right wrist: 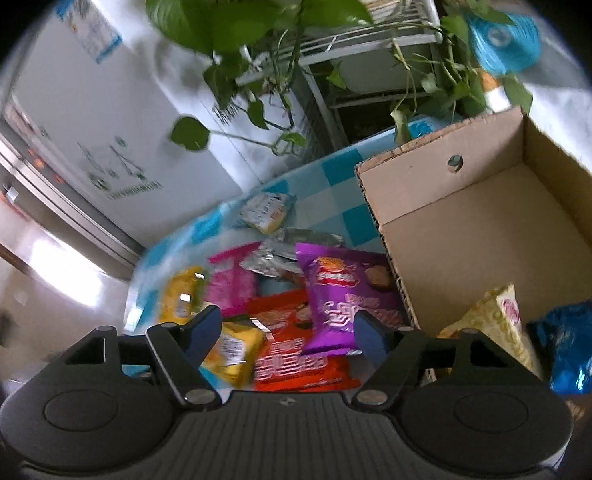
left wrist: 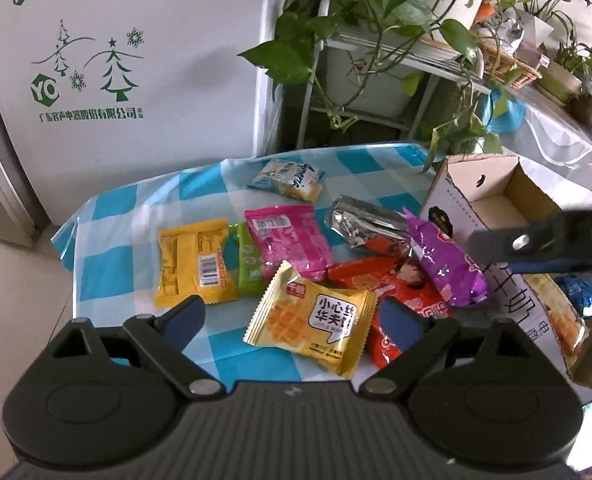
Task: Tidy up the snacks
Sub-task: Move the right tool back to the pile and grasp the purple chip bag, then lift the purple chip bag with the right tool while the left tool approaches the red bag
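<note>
Several snack packets lie on a blue-checked tablecloth: a yellow waffle packet, an orange-yellow one, a pink one, a red one, a purple one, a silver one and a pale blue one. A cardboard box at the right holds a yellow packet and a blue foil packet. My left gripper is open and empty over the waffle packet. My right gripper is open and empty above the red packet and purple packet; it crosses the left wrist view.
A white fridge stands behind the table. A potted trailing plant on a white rack hangs over the table's far edge. More plants and a basket sit on a counter at the right.
</note>
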### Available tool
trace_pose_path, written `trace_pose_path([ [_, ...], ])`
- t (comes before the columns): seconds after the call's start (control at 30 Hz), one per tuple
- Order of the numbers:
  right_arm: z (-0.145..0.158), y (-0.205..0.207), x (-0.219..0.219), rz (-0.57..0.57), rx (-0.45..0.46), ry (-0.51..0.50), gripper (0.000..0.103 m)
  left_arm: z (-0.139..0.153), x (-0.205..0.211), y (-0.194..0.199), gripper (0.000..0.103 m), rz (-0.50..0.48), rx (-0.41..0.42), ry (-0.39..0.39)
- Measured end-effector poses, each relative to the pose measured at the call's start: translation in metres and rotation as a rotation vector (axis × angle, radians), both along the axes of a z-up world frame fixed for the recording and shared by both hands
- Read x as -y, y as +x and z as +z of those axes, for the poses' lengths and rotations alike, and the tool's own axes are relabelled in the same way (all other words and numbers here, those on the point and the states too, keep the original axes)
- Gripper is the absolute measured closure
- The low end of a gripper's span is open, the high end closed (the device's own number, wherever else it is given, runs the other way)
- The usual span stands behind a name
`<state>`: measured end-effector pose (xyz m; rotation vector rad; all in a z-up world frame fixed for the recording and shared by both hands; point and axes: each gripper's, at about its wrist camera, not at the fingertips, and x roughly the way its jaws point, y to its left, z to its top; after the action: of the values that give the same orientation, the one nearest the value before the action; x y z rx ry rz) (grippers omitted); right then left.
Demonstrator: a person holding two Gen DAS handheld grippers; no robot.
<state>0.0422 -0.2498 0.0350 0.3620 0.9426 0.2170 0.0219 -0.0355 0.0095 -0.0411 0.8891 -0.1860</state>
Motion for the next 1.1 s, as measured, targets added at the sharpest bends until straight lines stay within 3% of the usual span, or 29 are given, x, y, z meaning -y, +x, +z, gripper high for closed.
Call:
trace_pose_path([
  [0.3,-0.026,0.02,-0.033,0.013,-0.019,-0.246,0.029,-0.001,-0.023,0.018,0.009,0.068,-0.026,-0.045],
  [0.5,-0.045,0.032,-0.038,0.005,-0.04,-0.337,0.043,-0.001,-0.027,0.021,0.009,0.077,-0.04,-0.065],
  [0.67,-0.046,0.032,-0.034,0.03,-0.04,-0.315,0.049,0.001,-0.03,0.02,0.009,0.079,-0.042,-0.082],
  [1.0,-0.043,-0.002,-0.054,0.243,-0.062,-0.226,0.05,-0.001,-0.04,0.011,0.009,0.052,-0.053,-0.087],
  [1.1,-0.041,-0.011,-0.057,0.295,-0.091,-0.153,0.051,-0.004,-0.038,0.007,0.009,0.022,-0.057,-0.071],
])
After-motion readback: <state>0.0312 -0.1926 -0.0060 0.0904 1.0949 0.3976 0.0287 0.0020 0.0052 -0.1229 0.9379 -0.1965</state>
